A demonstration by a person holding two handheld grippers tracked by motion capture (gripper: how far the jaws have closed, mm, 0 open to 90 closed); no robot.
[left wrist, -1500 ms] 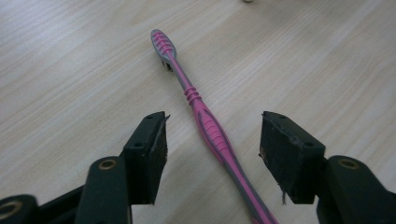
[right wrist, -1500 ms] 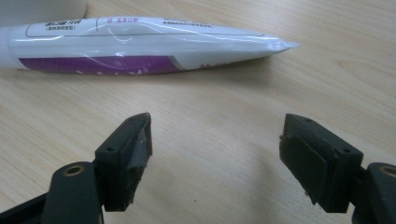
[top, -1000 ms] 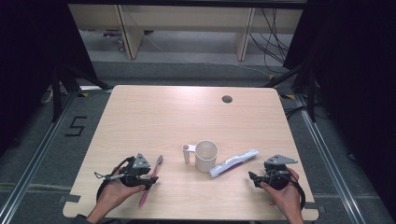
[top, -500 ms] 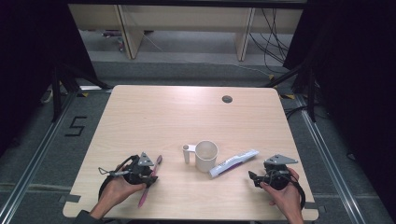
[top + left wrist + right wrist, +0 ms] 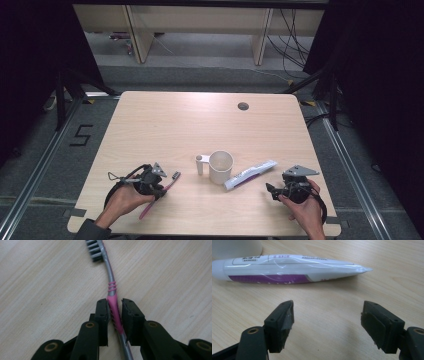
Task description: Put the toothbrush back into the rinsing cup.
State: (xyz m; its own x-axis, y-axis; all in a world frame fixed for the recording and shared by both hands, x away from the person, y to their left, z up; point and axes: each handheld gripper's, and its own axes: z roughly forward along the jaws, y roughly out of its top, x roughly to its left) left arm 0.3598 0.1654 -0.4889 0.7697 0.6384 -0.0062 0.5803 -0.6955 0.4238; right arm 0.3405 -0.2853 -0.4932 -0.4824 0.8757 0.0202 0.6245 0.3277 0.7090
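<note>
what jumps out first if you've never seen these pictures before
The pink toothbrush at the table's near left, with the left gripper around its handle; its fingers have just been closing and now press the handle. At the middle stands a white cup with a toothpaste tube beside it, and the right gripper waits open just short of the tube.

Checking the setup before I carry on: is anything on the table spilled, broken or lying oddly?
Nothing stands out. The white cup stands upright, the toothpaste tube lies flat beside it with no spill, and the pink toothbrush lies intact on the table between the left gripper jaws, which have just been closing.
</note>
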